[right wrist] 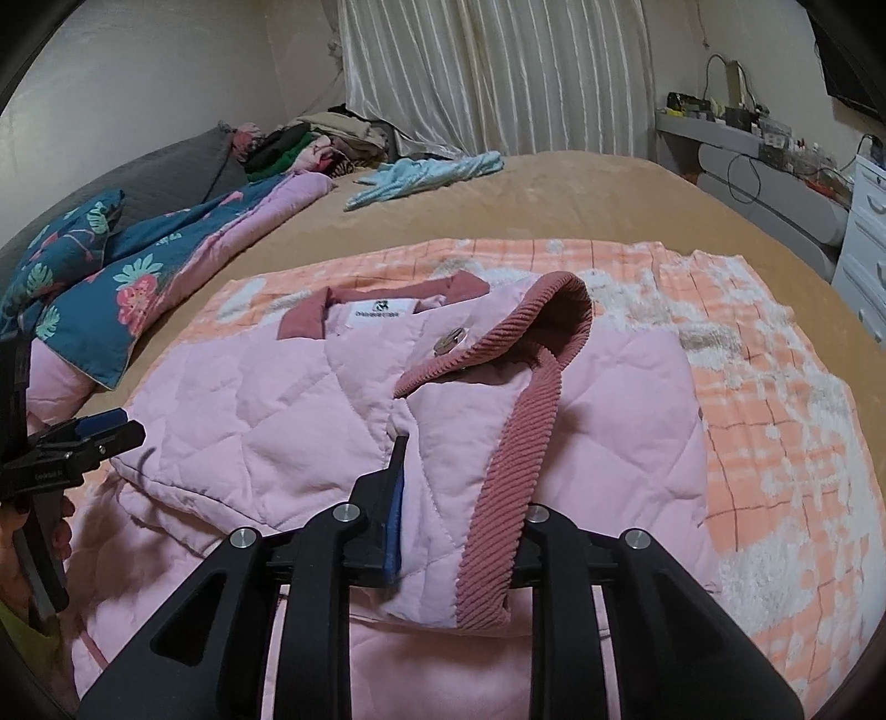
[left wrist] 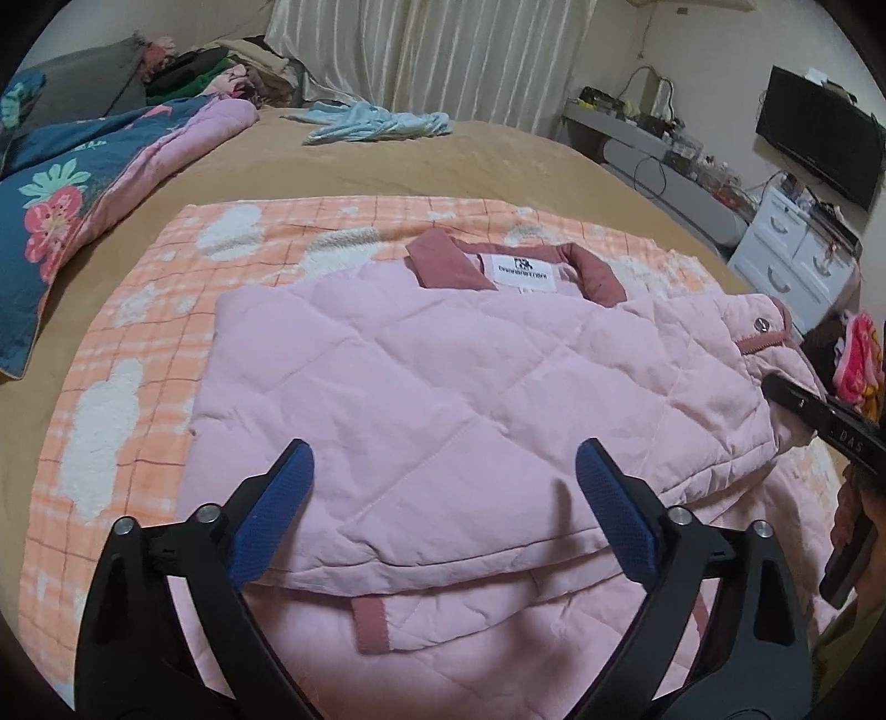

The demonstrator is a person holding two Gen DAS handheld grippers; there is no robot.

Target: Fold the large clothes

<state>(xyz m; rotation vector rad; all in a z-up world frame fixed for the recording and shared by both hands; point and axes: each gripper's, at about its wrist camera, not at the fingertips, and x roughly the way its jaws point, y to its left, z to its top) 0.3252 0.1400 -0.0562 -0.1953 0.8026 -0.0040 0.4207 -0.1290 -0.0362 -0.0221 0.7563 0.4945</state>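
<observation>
Underneath, tan bed (left wrist: 498,160), checked blanket (left wrist: 138,343), curtains (left wrist: 470,50).

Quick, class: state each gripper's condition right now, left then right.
Left gripper: open, over the pink jacket, holding nothing.
Right gripper: closed on the jacket's edge.

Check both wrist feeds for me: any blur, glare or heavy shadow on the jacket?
Left wrist: pink jacket sharp and evenly lit, its collar label crisp; fisheye bends the bed edge, and the dark right gripper at the frame's right edge is soft. Right wrist: jacket clear, the corduroy trim ribs readable; soft shadow under the near hem; no glare.
</observation>
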